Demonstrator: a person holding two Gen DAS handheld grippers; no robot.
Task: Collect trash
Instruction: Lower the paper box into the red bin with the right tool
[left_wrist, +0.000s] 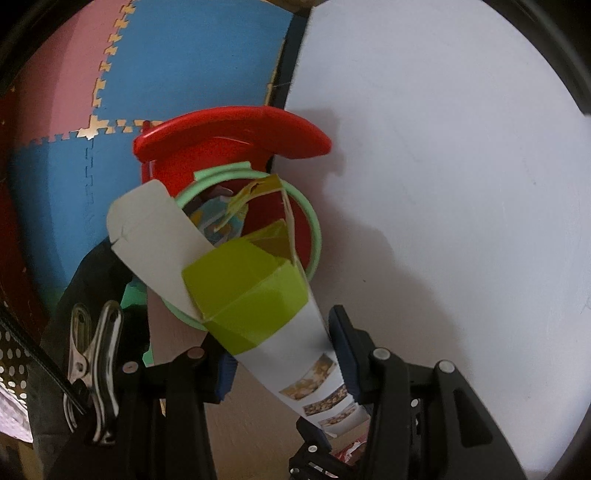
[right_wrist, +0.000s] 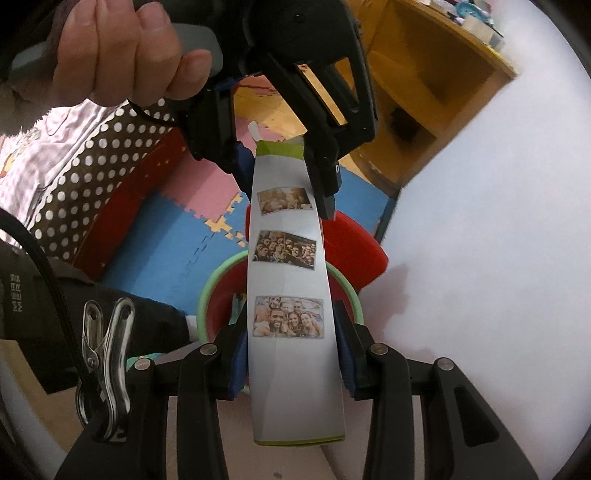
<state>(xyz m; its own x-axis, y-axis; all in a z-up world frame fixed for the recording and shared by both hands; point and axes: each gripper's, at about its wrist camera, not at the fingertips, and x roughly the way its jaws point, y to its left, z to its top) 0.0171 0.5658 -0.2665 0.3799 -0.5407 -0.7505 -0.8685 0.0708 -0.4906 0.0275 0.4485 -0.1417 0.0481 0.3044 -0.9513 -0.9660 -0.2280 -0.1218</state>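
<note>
Cardboard box (right_wrist: 291, 325) pinched by my right gripper (right_wrist: 291, 363) and left gripper (left_wrist: 284, 365) over the bin (left_wrist: 314, 236); open flaps may snag its rim.

Both grippers (right_wrist: 291, 360) on carton (right_wrist: 291, 295), prob. over bin (right_wrist: 210, 295)

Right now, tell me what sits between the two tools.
The long white carton with photo prints spans the stretch, pinched by the right tool and the left tool, above the red bin. The right wrist view shows it.
</note>
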